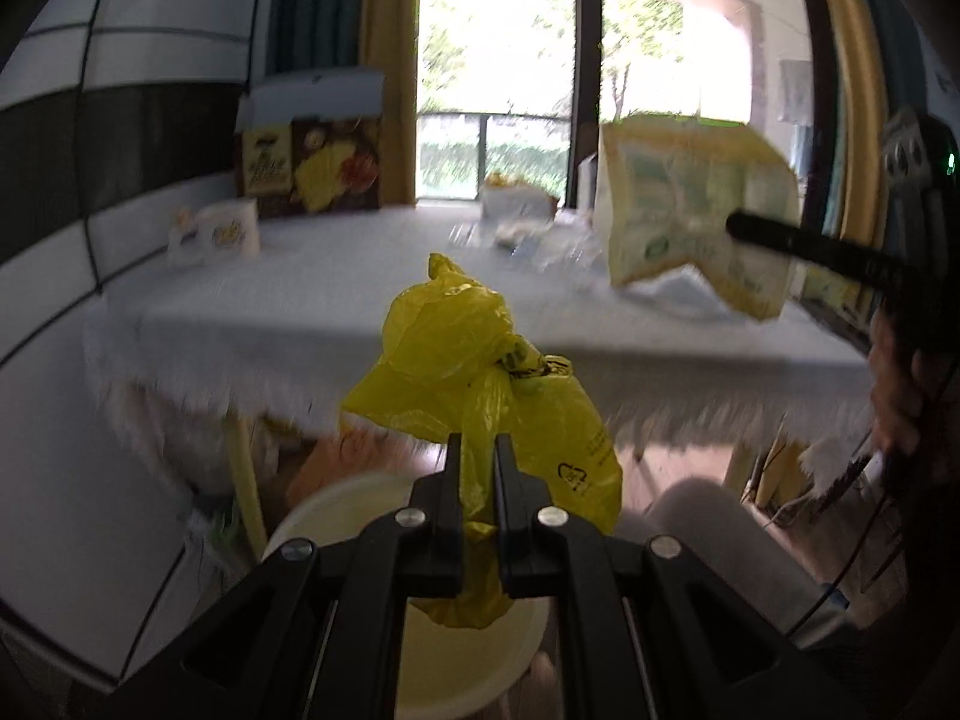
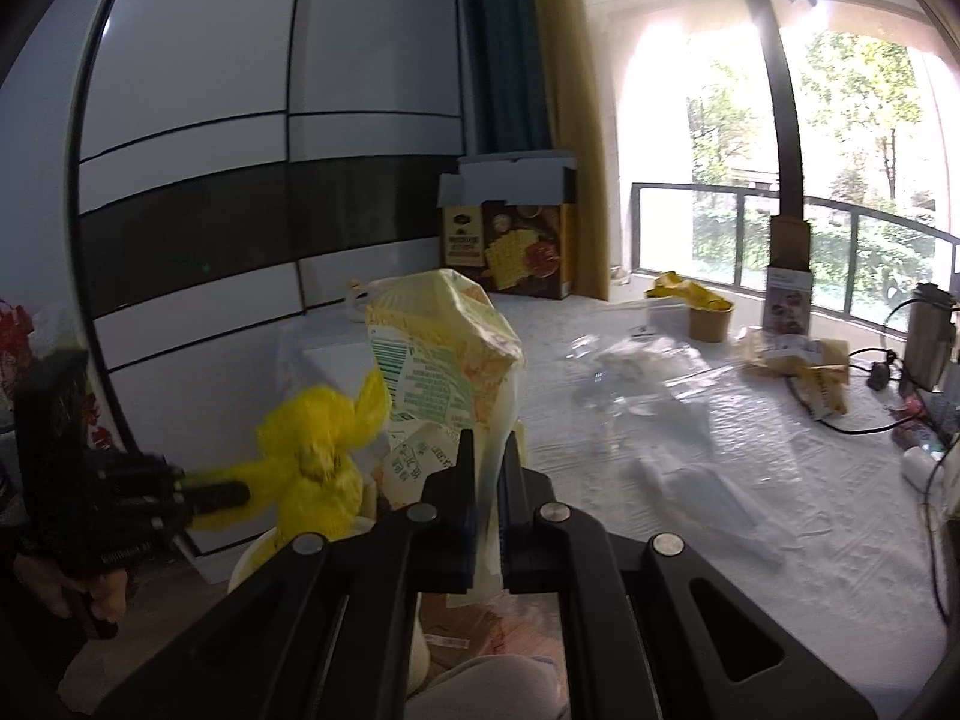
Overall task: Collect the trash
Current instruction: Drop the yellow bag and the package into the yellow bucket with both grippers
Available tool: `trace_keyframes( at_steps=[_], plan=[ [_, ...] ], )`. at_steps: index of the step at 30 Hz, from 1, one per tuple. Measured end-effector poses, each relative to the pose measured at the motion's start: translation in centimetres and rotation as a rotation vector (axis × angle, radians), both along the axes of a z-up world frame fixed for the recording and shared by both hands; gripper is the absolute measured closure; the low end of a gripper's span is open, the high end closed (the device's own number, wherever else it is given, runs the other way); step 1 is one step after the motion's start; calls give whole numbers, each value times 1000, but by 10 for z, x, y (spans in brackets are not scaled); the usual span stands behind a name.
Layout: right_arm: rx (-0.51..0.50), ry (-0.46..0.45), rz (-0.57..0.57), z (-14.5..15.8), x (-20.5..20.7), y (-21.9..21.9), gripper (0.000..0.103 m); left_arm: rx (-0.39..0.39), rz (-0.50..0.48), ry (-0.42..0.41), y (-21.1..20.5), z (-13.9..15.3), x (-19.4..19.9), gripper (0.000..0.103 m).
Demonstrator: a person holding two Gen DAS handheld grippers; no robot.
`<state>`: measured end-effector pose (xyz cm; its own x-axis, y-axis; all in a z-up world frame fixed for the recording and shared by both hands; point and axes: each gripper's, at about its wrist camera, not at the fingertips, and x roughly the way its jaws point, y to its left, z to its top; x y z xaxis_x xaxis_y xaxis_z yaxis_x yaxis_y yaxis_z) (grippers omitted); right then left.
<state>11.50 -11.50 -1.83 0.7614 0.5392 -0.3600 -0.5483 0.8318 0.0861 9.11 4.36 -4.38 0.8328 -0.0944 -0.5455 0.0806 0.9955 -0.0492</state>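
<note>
Carrying two pieces of trash at once, the person looks partway through the job. Nearest, the left gripper (image 1: 478, 450) is clenched on a knotted yellow plastic bag (image 1: 480, 360), its fingers pointing forward and level, the bag held in the air right above a round cream bin (image 1: 480, 672) on the floor at the near edge of the table. The right gripper (image 2: 489, 450) is clamped on a thin edge of a crumpled yellow-and-green food package (image 2: 444, 348), which stands up from its fingers; it is also off the table, just right of the bag and a little higher. Neither piece is in the bin yet.

Farther out, the white-clothed table (image 2: 750, 510) still carries clear plastic wrap (image 2: 636, 384), a paper cup (image 2: 711, 321) with yellow wrapper in it, and brown paper packaging (image 2: 798, 360) at the right. A printed cardboard box (image 2: 510, 240) stands at the far left corner; whether it counts as trash I cannot tell.
</note>
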Motion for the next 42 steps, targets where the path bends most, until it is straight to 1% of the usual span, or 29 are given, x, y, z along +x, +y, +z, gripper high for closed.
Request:
trace_keyframes(
  at_steps=[7,10,12,15,17,19,20,21,22,23,29,32,37,39,41,42],
  plan=[
    [-24,59,85,-21,4,31,98,-60,59,113,19,-46,-3,96],
    [-36,72,112,-28,5,42,98,-66,81,151,22,-61,0,96],
    [-40,81,124,-33,6,48,98,-85,91,172,26,-72,2,96],
    [-51,100,134,-42,10,57,98,-103,128,236,31,-88,8,96],
    [-56,111,140,-47,11,60,98,-125,132,251,34,-93,11,95],
    [-63,127,145,-52,13,63,98,-143,142,267,40,-98,14,86],
    [-67,136,149,-55,15,65,98,-150,144,268,41,-98,14,69],
    [-70,143,155,-57,16,67,98,-166,137,266,43,-99,14,46],
    [-78,148,161,-59,17,69,98,-187,139,260,45,-97,11,39],
    [-84,150,165,-59,17,71,98,-198,142,248,47,-95,10,37],
    [-108,192,197,-73,26,91,98,-195,183,171,61,-74,-6,36],
    [-119,215,234,-82,29,106,98,-160,247,134,70,-61,-15,36],
    [-161,230,273,-95,35,132,97,-134,326,87,88,-47,-29,35],
    [-179,252,283,-100,41,142,87,-134,352,70,96,-44,-35,35],
    [-185,258,291,-103,44,146,68,-133,372,59,102,-41,-37,35],
    [-187,261,296,-105,44,149,66,-134,375,56,105,-41,-38,35]
  ],
)
